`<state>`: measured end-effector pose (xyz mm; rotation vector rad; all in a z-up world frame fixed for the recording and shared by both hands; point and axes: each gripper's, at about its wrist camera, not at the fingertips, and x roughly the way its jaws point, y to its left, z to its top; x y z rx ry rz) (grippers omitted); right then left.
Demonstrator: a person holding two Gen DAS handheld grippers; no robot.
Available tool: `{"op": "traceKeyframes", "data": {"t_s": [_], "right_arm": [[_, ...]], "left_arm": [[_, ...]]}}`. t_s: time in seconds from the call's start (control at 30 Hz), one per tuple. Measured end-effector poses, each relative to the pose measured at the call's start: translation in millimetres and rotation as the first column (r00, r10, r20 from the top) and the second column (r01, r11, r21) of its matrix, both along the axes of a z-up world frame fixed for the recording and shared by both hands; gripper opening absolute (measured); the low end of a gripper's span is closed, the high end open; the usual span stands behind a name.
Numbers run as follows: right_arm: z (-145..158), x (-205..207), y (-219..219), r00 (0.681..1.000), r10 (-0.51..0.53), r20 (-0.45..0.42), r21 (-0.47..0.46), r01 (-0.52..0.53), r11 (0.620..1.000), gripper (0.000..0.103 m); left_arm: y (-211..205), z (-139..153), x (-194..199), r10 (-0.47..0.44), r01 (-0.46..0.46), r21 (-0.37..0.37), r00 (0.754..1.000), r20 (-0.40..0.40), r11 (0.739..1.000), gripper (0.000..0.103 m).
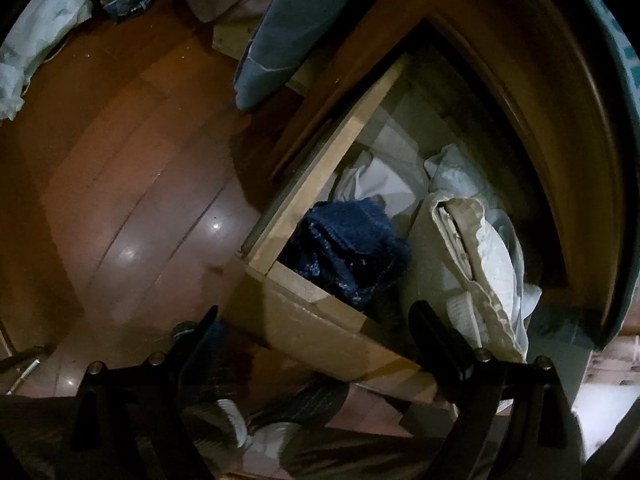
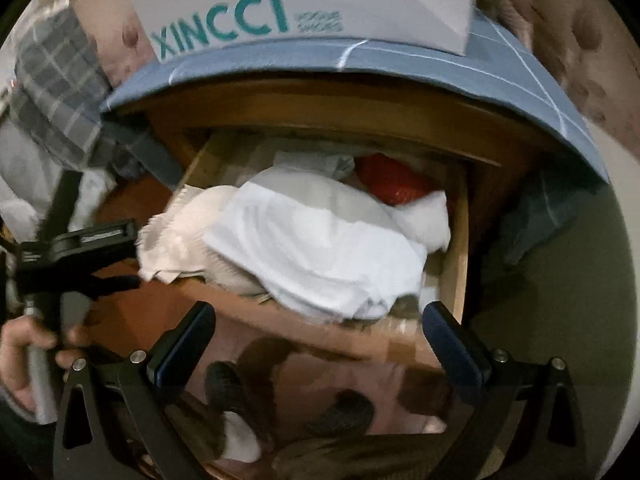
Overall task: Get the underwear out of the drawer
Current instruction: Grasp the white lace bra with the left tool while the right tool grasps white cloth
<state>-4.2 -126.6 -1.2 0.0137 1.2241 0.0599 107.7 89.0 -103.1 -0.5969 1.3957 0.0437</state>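
The wooden drawer (image 1: 308, 184) stands pulled open under a bed edge. A dark blue knitted cloth (image 1: 352, 248) lies in its near corner, beside white garments (image 1: 384, 188) and a beige folded bundle (image 1: 460, 248). My left gripper (image 1: 316, 328) hovers open over the drawer's front corner, holding nothing. In the right wrist view a heap of white underwear-like cloth (image 2: 320, 240) fills the drawer (image 2: 456, 264), with a red item (image 2: 392, 180) behind it. My right gripper (image 2: 318, 320) is open just before the heap. The left gripper (image 2: 128, 258) is open at the heap's left edge.
A blue bed sheet (image 2: 400, 64) overhangs the drawer, with a white "XINCCI" box (image 2: 280, 0) on it. A hand (image 2: 24, 352) holds the left tool. Slippered feet (image 2: 232, 400) stand on the glossy wood floor (image 1: 120, 200). Bags (image 1: 40, 32) lie at the far left.
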Motion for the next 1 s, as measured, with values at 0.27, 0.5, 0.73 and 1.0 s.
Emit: {"op": "traceKeyframes", "data": {"t_s": [0.27,0.5,0.73,1.0], "right_arm": [[-28,40,13,0.989,0.035,-0.147,-0.003,-0.036,0.999,0.103],[-38,52,30,0.980,0.102,-0.169,-0.019,-0.107,0.994,0.103],[-56,58,38,0.976,0.102,-0.193,-0.143,-0.130,0.981,0.100],[-62,82,38,0.977,0.126,-0.173,-0.254,-0.167,0.952,0.087]], "left_arm": [[3,2,-12,-0.057,0.057,0.053,0.998,-0.006,0.997,0.094],[-7,19,-13,-0.097,0.096,0.128,0.995,0.002,0.987,0.092],[-3,63,-11,-0.136,0.092,0.294,0.982,0.134,0.951,0.091],[-6,94,-5,-0.305,0.256,0.248,0.934,0.184,0.934,0.091]]}}
